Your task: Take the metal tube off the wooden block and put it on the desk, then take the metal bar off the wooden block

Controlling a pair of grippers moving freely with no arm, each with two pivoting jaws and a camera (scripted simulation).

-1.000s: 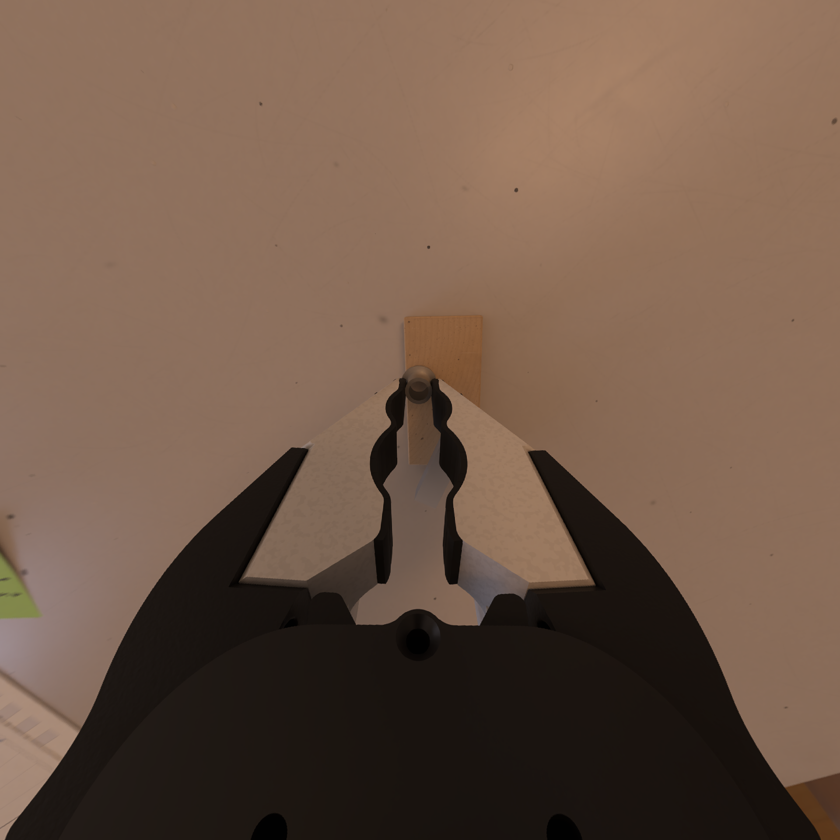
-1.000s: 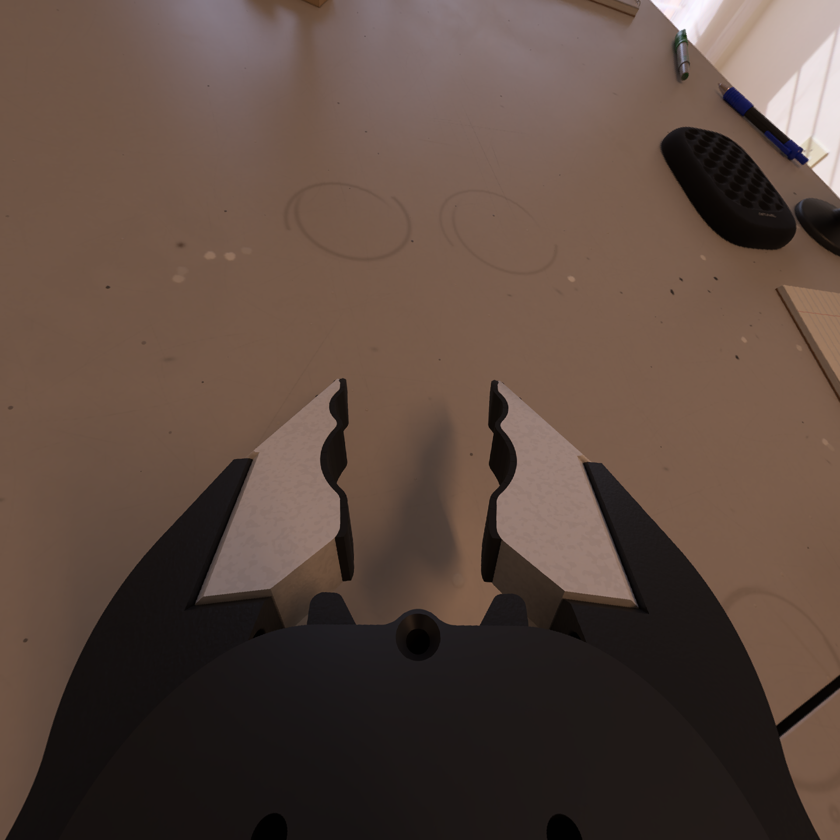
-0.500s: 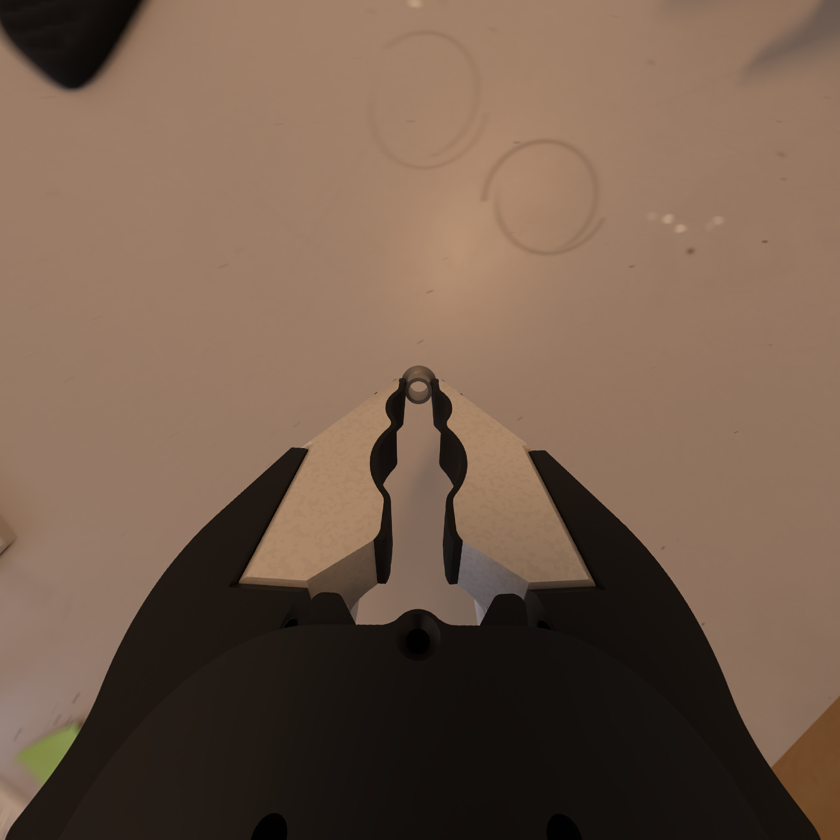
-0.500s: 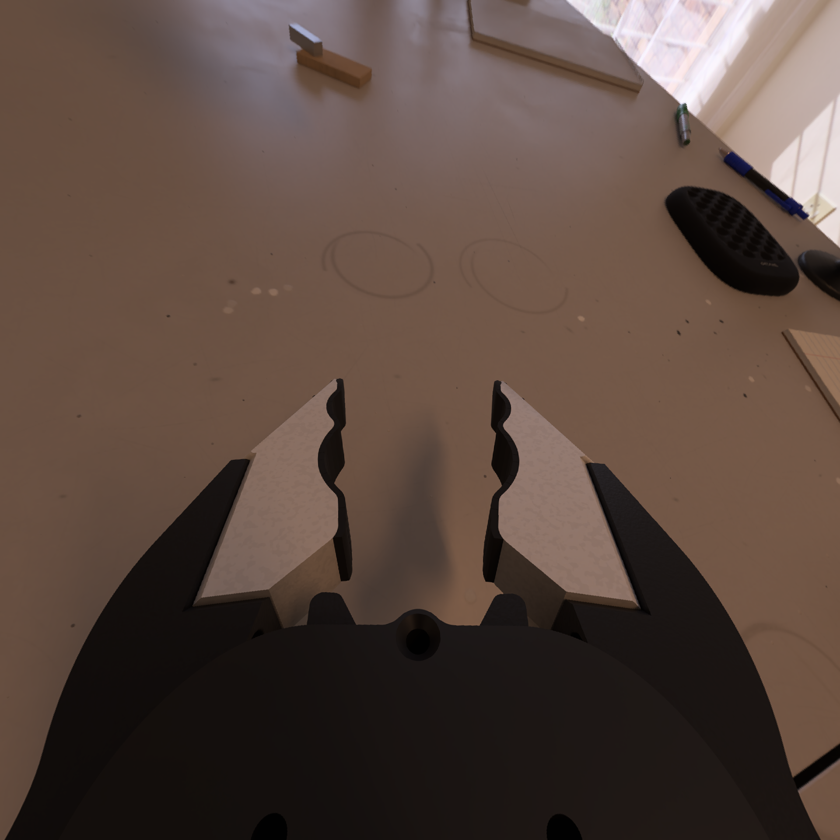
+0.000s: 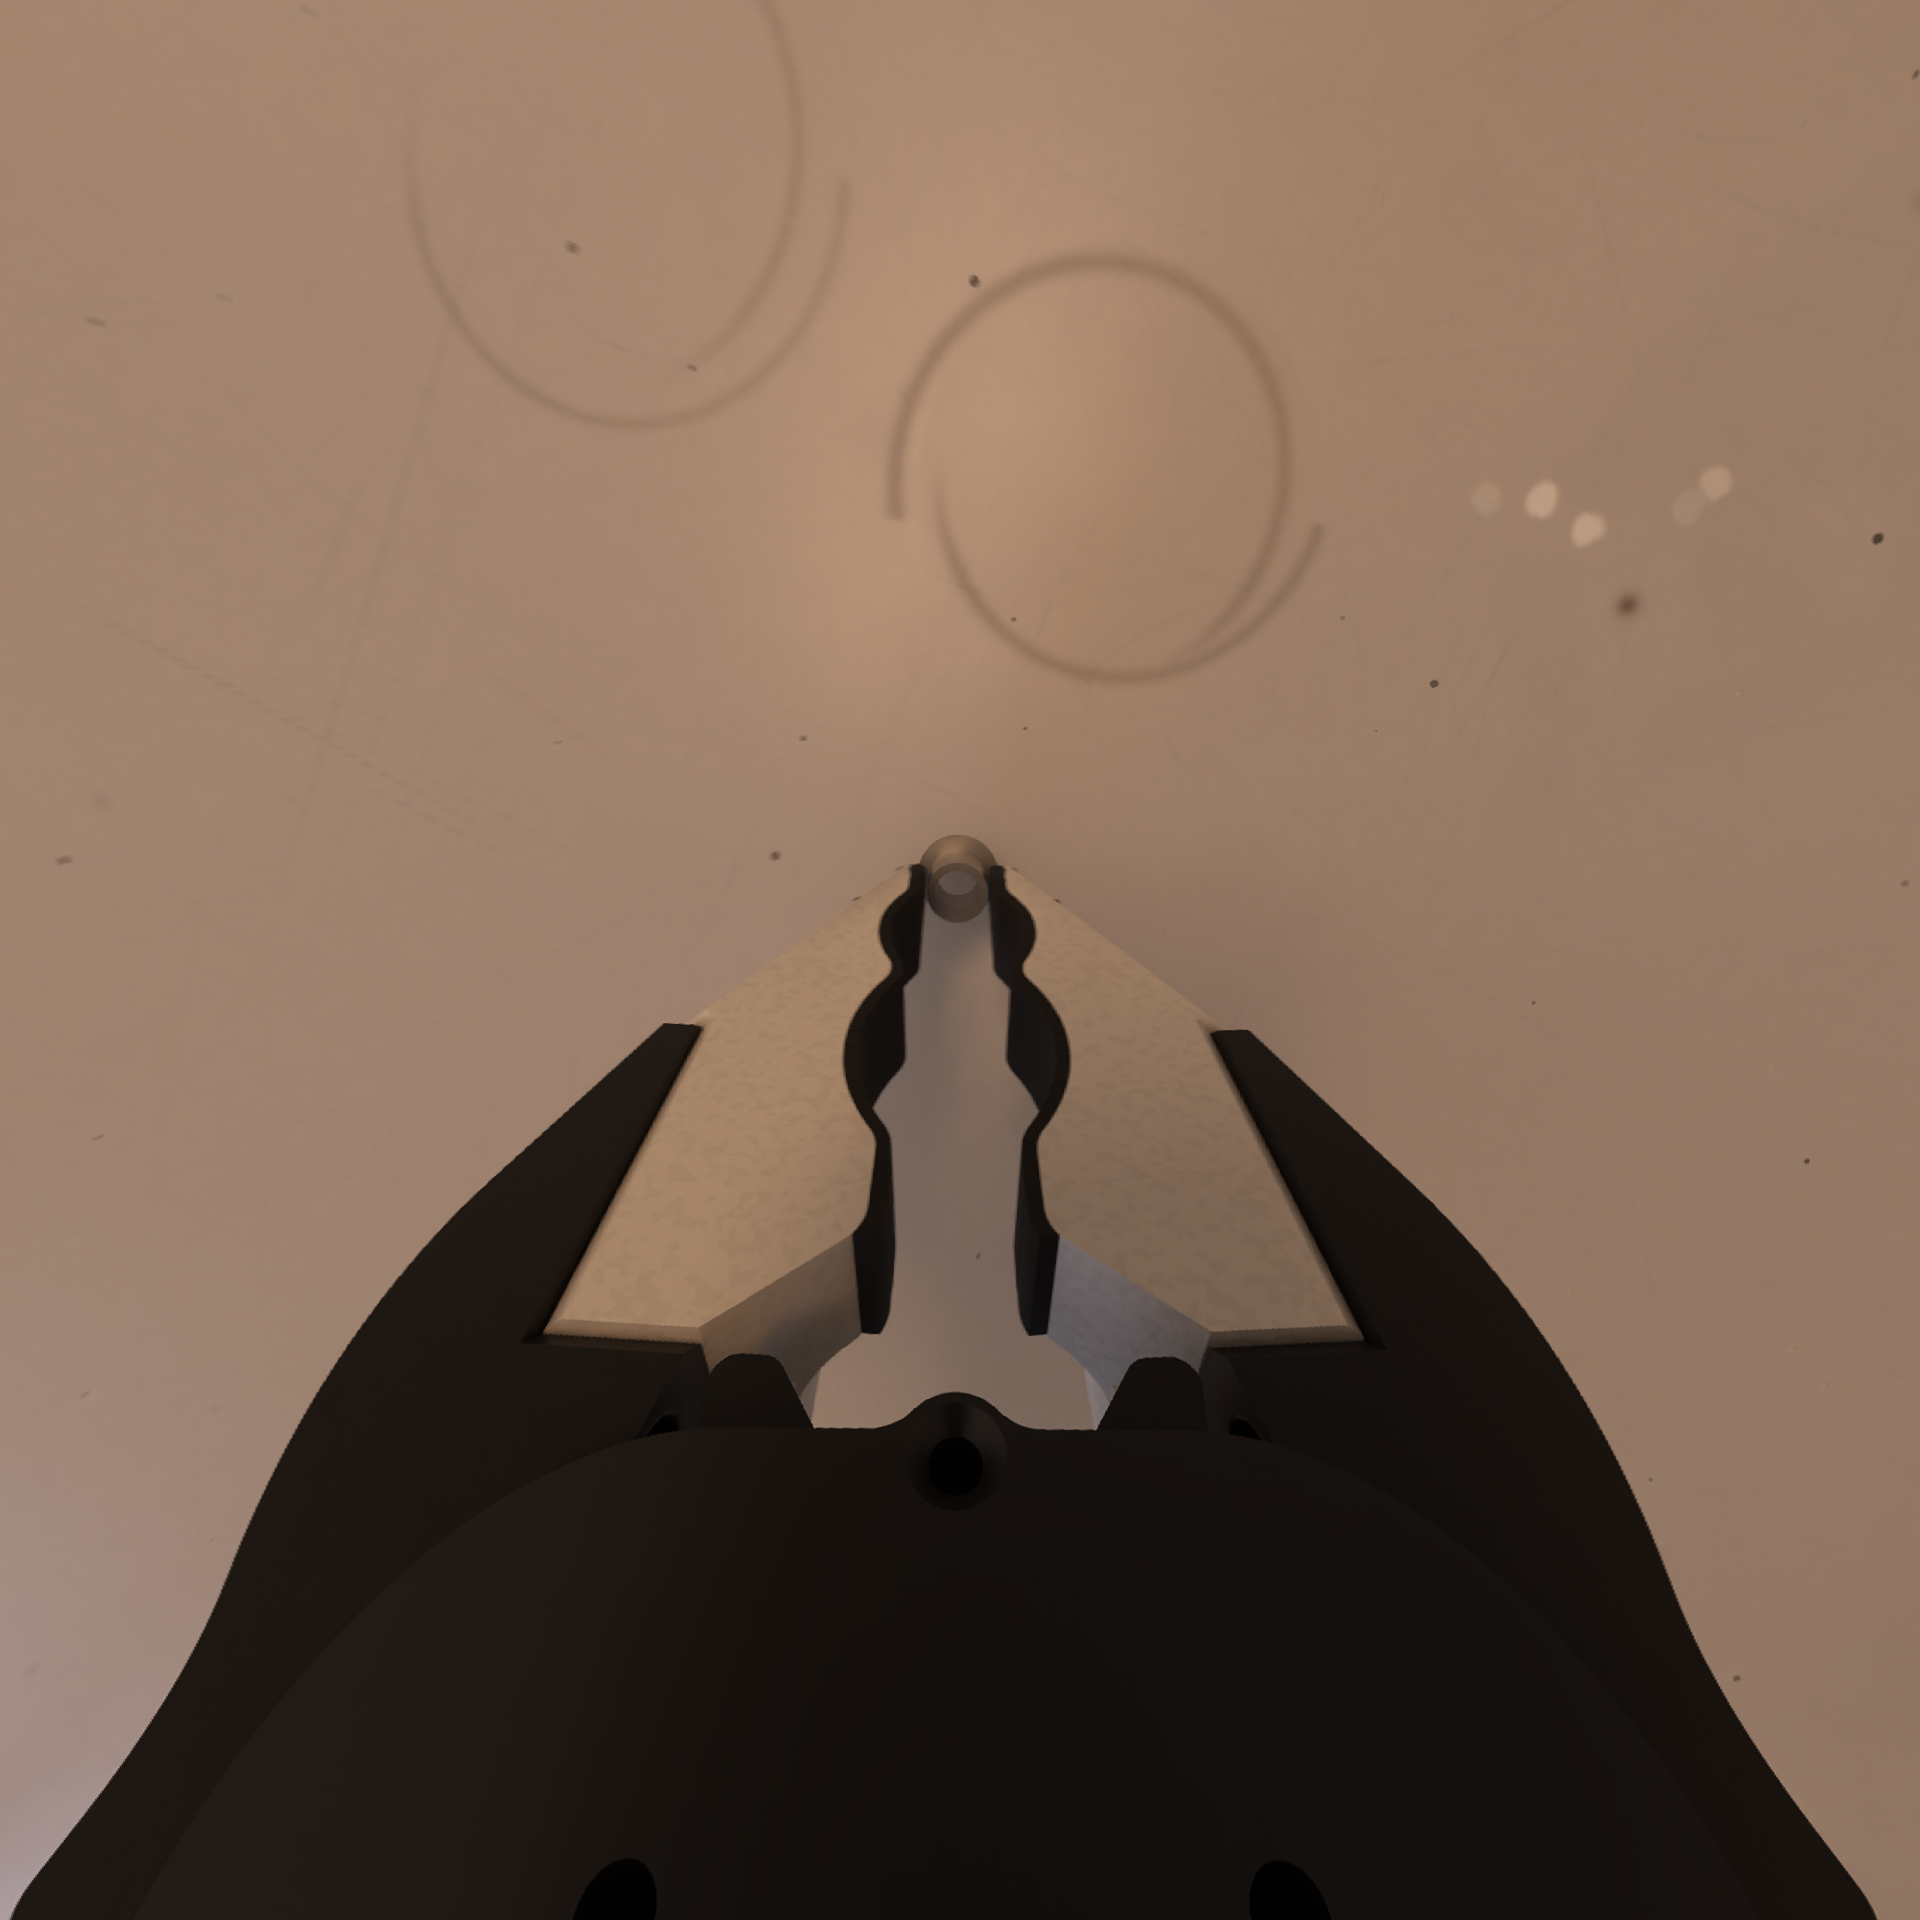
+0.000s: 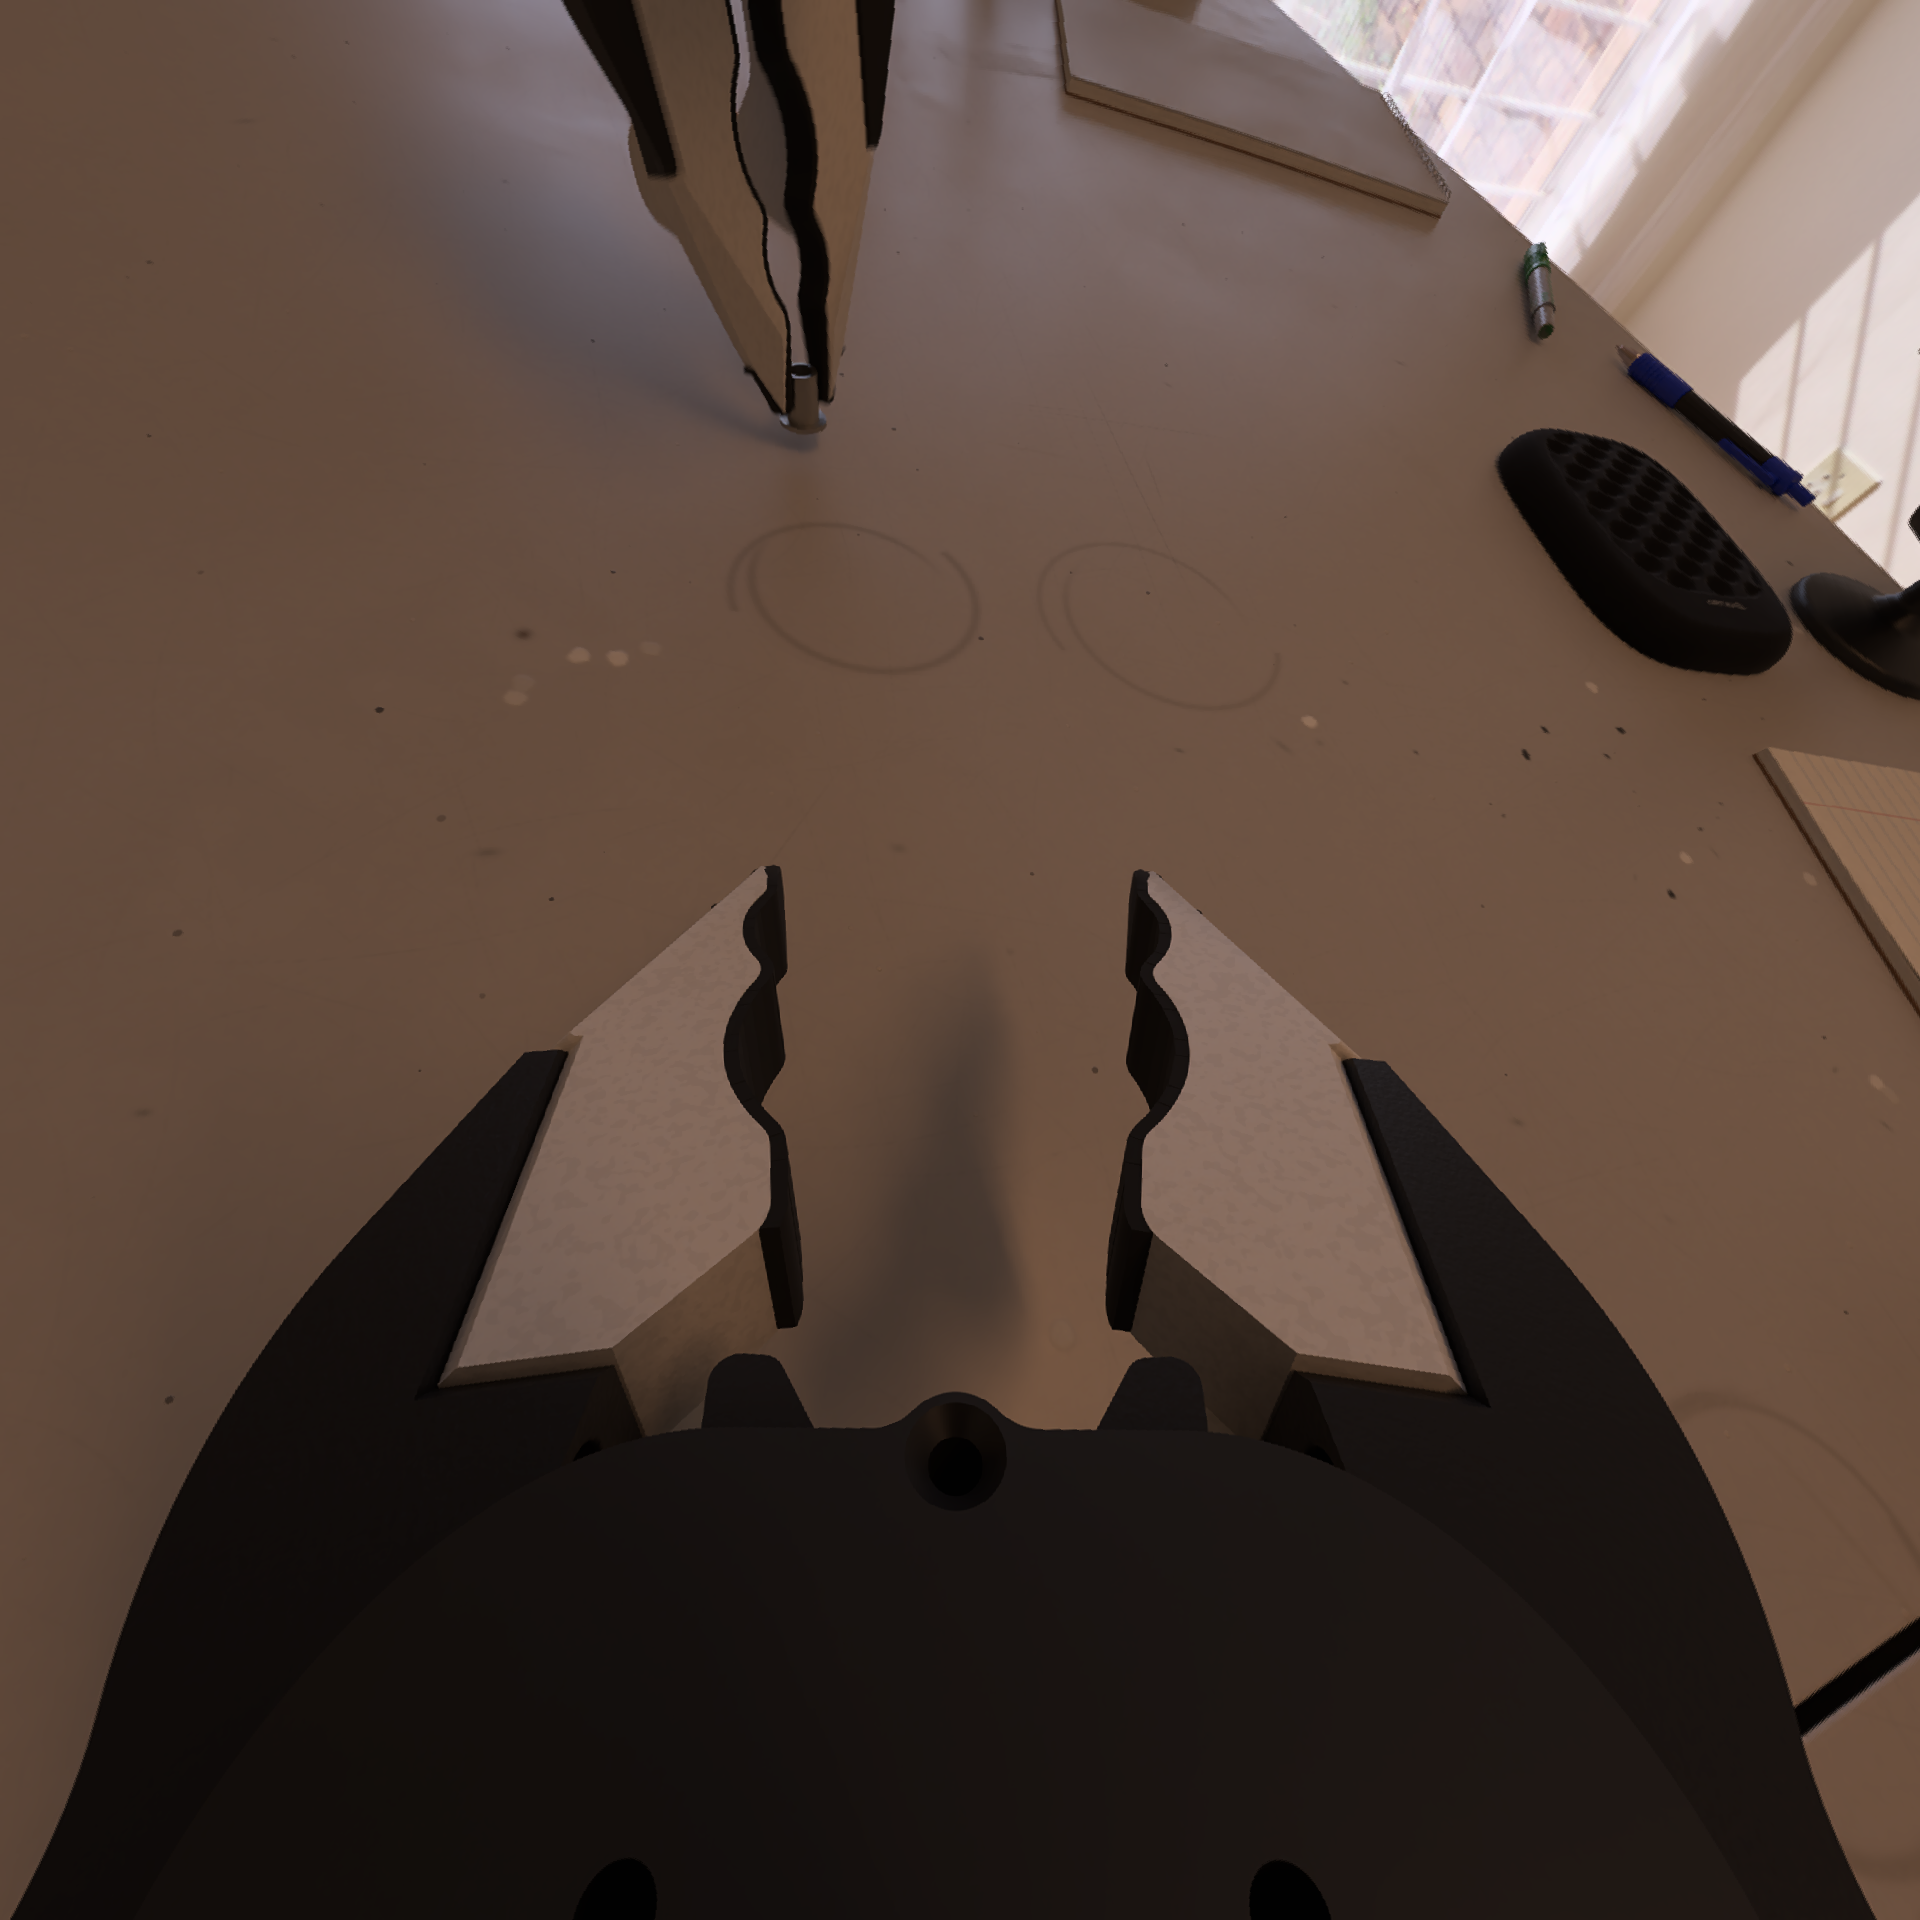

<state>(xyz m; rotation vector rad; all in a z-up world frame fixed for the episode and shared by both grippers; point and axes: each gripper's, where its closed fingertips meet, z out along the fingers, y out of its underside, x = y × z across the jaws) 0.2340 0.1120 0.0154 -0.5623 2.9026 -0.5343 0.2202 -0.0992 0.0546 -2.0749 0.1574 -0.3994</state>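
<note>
My left gripper [image 5: 955, 891] is shut on the metal tube [image 5: 955, 885], seen end-on as a small grey ring between the fingertips. In the right wrist view the left gripper [image 6: 800, 390] points down at the desk, and the tube [image 6: 802, 407] stands upright with its lower end at or just above the desk surface. My right gripper [image 6: 956, 883] is open and empty, low over the desk, well short of the tube. The wooden block and the metal bar are out of view.
Two faint ring marks [image 6: 857, 597] lie on the desk between the grippers. At the right are a black perforated pad [image 6: 1647, 561], a blue pen [image 6: 1714, 442], a green marker [image 6: 1538, 291] and a board corner [image 6: 1860, 883]. A flat board [image 6: 1247, 114] lies at the back.
My left gripper has carried the tube away from the wooden block and down toward the desk near the ring marks. It now shows in the right wrist view. The right gripper stays open.
</note>
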